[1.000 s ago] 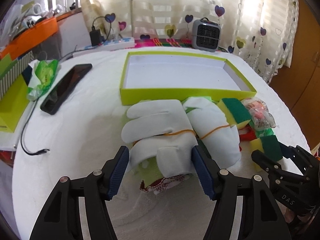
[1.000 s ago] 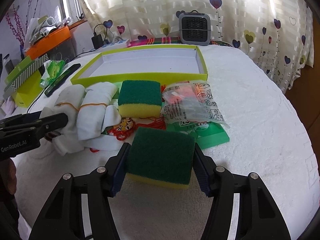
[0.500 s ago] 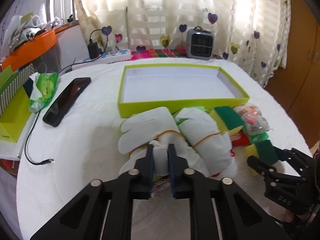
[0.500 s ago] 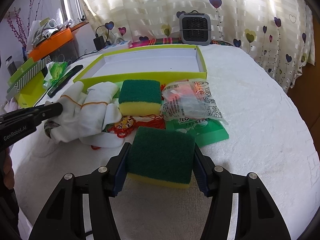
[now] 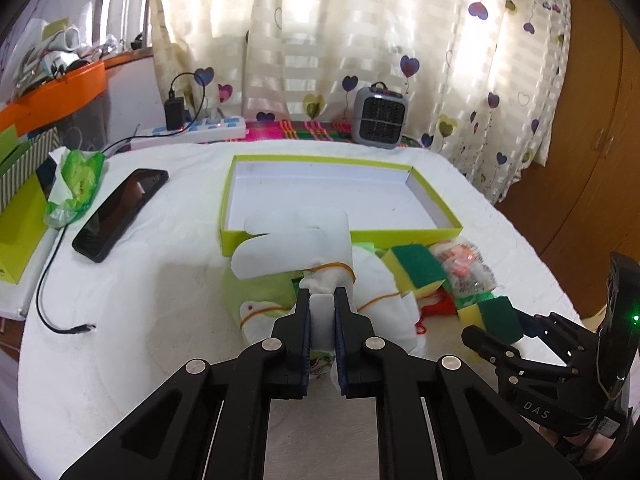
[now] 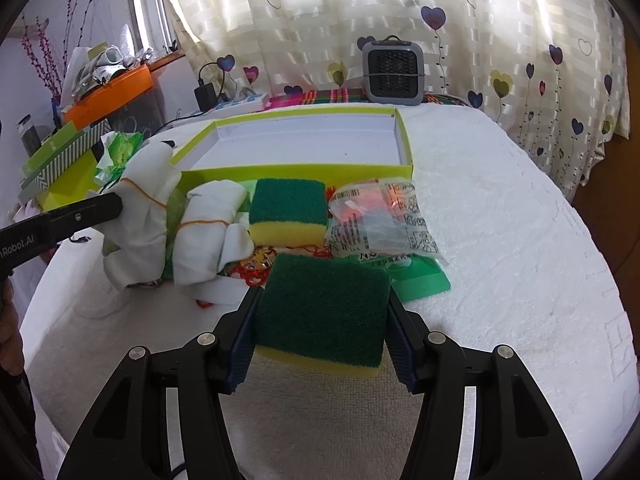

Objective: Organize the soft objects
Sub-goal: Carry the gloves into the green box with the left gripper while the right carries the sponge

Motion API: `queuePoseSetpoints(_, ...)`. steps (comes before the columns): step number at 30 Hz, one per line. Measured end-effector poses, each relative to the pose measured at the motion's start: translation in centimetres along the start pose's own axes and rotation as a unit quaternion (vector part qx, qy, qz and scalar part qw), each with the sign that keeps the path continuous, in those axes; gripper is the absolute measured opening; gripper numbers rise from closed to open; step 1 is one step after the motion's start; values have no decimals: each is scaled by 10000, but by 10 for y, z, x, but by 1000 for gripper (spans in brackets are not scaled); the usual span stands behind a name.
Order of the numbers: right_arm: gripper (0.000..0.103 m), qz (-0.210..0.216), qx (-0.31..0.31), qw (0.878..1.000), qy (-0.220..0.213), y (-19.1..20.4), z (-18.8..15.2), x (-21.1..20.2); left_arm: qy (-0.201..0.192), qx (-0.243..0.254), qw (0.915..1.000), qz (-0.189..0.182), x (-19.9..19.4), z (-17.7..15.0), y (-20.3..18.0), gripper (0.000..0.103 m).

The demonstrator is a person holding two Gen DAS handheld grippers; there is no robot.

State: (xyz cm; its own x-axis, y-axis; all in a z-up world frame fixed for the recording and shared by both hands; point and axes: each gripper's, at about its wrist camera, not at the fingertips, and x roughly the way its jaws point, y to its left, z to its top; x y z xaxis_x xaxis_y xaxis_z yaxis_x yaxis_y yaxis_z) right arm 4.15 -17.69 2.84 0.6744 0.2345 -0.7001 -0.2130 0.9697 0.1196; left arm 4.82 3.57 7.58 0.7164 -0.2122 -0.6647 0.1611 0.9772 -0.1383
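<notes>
- Pinching the cuff of a white glove (image 5: pixel 296 240) at centre frame, the left gripper (image 5: pixel 322 312) is clamped tight, the glove raised before the green tray (image 5: pixel 432 236).
- Gripping a green-and-yellow sponge (image 6: pixel 324 312) low in the frame, the right gripper (image 6: pixel 322 344) squeezes its sides above the white cloth (image 6: pixel 520 240).

Daylight came through the heart-print curtain (image 5: pixel 360 40), glaring in washed-out bands. The white tablecloth (image 6: pixel 500 240) was bright with soft shadows. Fisheye edges curved, corners went black; focus stayed sharp.
</notes>
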Motion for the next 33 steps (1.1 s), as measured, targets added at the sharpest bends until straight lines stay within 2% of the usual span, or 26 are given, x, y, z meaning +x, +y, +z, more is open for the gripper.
queuePoseSetpoints(7,58,-23,-66,9996,-279,0,18,-19,-142,-51,9998,-123,-9,14,0,10)
queuePoseSetpoints(17,58,46,-110,9990,-427,-4,53,-24,-296,-39,9993,-231,-11,46,7,10)
queuePoseSetpoints(28,58,143,-186,9990,-379,-6,94,-4,-244,-110,9990,-358,16,87,23,10)
queuePoseSetpoints(33,58,226,-189,9992,-259,-6,111,15,-91,-142,9991,-392,42,104,29,10)
